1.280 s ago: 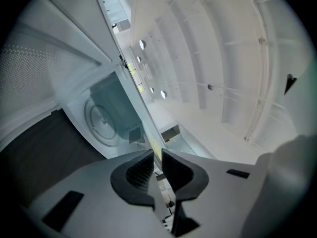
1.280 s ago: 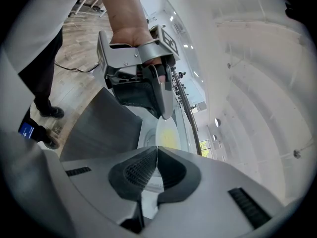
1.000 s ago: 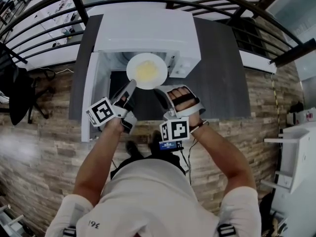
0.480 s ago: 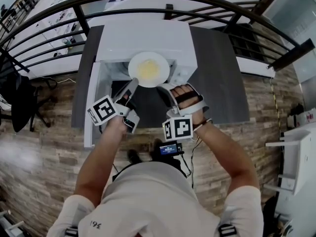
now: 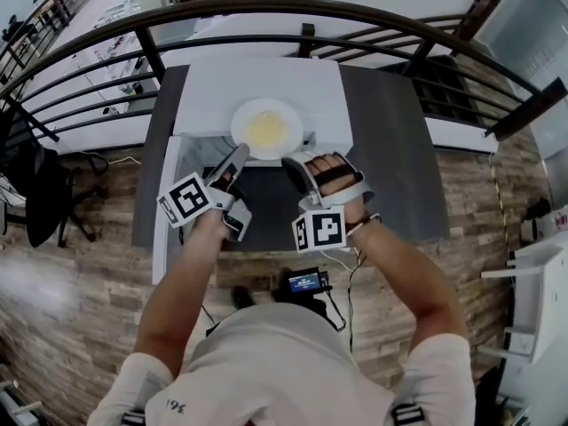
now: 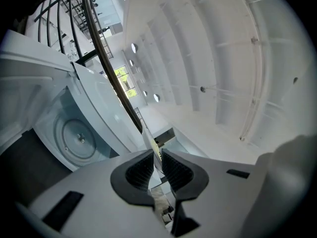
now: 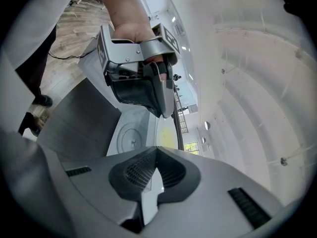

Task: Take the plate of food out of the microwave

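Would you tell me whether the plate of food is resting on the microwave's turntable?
No, the turntable lies bare, and the left gripper clamps the plate by its rim.

Wood-plank floor (image 5: 80, 282) under a dark grey table (image 5: 399, 149) — black railing (image 5: 266, 3) curving behind, black chair (image 5: 40, 193) left.

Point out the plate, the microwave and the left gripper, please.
plate (image 5: 238, 130), head view, bare white rim.
microwave (image 5: 213, 82), head view, flat white top.
left gripper (image 5: 240, 151), head view, between its fingertips, at the plate's rim.
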`<state>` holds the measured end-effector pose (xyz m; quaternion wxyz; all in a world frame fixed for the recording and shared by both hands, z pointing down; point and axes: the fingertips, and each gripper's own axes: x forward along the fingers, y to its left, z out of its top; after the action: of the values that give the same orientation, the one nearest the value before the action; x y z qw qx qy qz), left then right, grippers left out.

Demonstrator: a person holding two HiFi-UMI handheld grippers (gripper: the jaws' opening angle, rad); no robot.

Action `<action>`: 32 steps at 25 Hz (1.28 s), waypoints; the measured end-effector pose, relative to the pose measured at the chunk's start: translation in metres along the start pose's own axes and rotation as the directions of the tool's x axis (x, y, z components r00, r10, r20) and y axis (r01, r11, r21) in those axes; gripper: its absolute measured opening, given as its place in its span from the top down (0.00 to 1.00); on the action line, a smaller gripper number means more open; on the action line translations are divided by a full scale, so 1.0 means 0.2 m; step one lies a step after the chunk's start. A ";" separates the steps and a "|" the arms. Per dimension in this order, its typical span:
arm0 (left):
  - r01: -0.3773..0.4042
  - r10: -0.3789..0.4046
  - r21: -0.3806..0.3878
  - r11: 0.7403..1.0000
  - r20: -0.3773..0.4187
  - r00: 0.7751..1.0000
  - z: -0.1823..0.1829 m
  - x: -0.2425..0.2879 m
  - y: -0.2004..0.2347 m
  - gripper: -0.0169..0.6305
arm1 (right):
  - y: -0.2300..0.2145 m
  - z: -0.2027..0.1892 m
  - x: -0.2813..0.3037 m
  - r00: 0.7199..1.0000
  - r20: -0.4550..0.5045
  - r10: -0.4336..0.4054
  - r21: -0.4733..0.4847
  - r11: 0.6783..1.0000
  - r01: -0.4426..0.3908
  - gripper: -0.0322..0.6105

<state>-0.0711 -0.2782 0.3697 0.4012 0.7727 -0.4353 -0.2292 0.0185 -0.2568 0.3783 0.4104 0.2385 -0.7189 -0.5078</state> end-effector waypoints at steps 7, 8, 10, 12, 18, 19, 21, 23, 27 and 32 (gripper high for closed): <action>0.004 -0.004 0.004 1.000 0.012 1.000 0.07 0.14 0.03 0.89 | -0.06 -0.09 0.13 1.000 -0.002 -0.002 -0.003 1.000 0.002 0.95; 0.006 -0.006 0.005 1.000 0.014 1.000 0.08 0.16 0.03 0.89 | -0.07 -0.11 0.15 1.000 -0.004 -0.002 -0.005 1.000 0.002 0.95; 0.004 -0.004 0.012 1.000 0.013 1.000 0.08 0.20 0.03 0.89 | -0.08 -0.14 0.17 1.000 -0.007 0.000 -0.006 1.000 0.000 0.95; 0.008 -0.008 0.004 1.000 0.010 1.000 0.08 0.24 0.03 0.89 | -0.09 -0.18 0.18 1.000 -0.012 0.004 -0.005 1.000 -0.004 0.95; 0.010 -0.011 -0.018 1.000 -0.012 1.000 0.09 0.32 0.07 0.89 | -0.08 -0.23 0.26 0.999 -0.030 0.023 -0.010 1.000 -0.023 0.95; 0.007 -0.007 -0.010 1.000 -0.016 1.000 0.09 0.32 0.08 0.89 | -0.08 -0.23 0.26 0.999 -0.033 0.026 -0.010 1.000 -0.026 0.95; 0.005 -0.006 -0.017 1.000 -0.022 1.000 0.07 0.34 0.08 0.89 | -0.07 -0.25 0.26 0.999 -0.034 0.026 -0.006 1.000 -0.026 0.95; 0.004 -0.005 -0.042 0.999 -0.026 1.000 0.06 0.37 0.08 0.89 | -0.08 -0.26 0.27 0.999 -0.026 0.023 0.010 1.000 -0.023 0.95; -0.005 0.002 -0.080 0.997 -0.040 0.999 0.04 0.41 0.09 0.89 | -0.08 -0.30 0.30 0.999 -0.025 0.022 0.026 0.999 -0.022 0.95; -0.018 0.016 -0.034 0.999 -0.062 0.998 0.05 0.41 0.14 0.89 | -0.07 -0.30 0.33 0.998 -0.053 0.037 0.038 0.999 -0.035 0.95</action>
<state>-0.0495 -0.3622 0.3872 0.4298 0.7686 -0.4251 -0.2094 0.0312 -0.3438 0.3976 0.4339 0.2466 -0.7213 -0.4803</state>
